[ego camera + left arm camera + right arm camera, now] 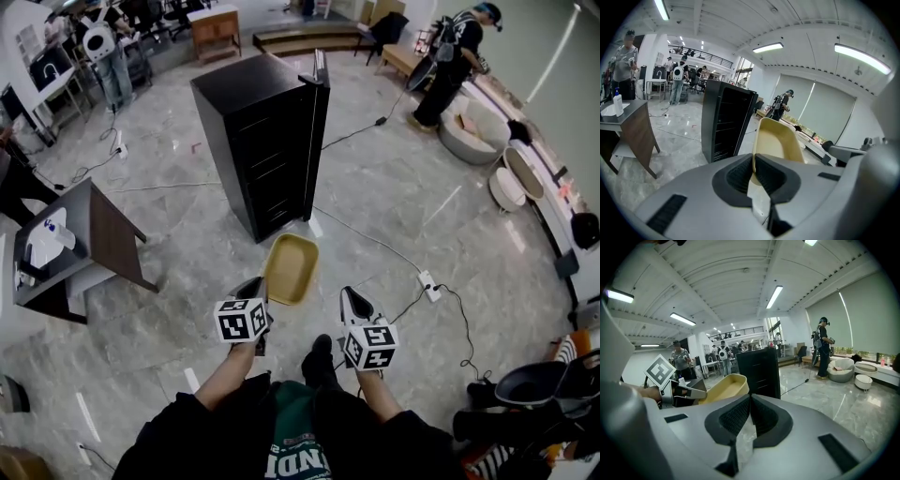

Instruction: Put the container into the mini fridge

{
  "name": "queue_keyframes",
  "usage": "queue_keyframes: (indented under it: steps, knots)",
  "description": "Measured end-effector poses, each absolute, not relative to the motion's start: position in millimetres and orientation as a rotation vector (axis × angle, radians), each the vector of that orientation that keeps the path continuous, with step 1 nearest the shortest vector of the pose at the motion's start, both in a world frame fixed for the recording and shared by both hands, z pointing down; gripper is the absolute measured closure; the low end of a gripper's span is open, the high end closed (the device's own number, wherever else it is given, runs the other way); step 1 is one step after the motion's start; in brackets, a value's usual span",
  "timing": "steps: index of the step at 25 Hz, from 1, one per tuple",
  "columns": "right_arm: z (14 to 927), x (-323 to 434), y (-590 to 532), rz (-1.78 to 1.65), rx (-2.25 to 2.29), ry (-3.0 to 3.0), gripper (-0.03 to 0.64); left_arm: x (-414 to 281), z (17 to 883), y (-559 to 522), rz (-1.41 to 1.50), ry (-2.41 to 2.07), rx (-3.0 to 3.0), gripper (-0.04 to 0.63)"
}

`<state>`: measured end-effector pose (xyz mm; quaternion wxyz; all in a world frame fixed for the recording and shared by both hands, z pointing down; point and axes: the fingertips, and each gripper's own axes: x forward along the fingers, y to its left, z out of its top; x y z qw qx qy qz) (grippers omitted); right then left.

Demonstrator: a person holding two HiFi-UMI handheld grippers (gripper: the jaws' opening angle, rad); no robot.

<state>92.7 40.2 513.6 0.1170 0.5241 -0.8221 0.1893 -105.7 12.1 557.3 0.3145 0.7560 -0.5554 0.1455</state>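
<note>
The tan open container (291,269) hangs above the floor, and my left gripper (257,292) is shut on its near rim. In the left gripper view the jaws pinch that rim (753,161) and the container (777,140) points toward the black mini fridge (725,123). The fridge (262,141) stands ahead on the floor with its door (319,122) swung open to the right. My right gripper (352,302) is shut on nothing, just right of the container. In the right gripper view the container (723,388) sits left of the fridge (761,372).
A dark table (94,234) with white items stands at the left. A power strip (428,284) and its cables lie on the floor at the right. A person (455,61) stands by the sofas (473,127) at the far right; others are at the back left.
</note>
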Motion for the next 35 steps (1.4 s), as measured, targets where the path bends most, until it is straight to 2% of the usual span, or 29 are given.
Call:
queue_keyframes:
  steps: [16, 35]
  knots:
    - [524, 126, -91, 0.542, 1.298, -2.485, 0.581, -66, 571, -89, 0.358, -1.574, 1.842, 0.569]
    - [538, 134, -171, 0.512, 1.156, -2.520, 0.581, -61, 582, -161, 0.292, -1.664, 1.743, 0.569]
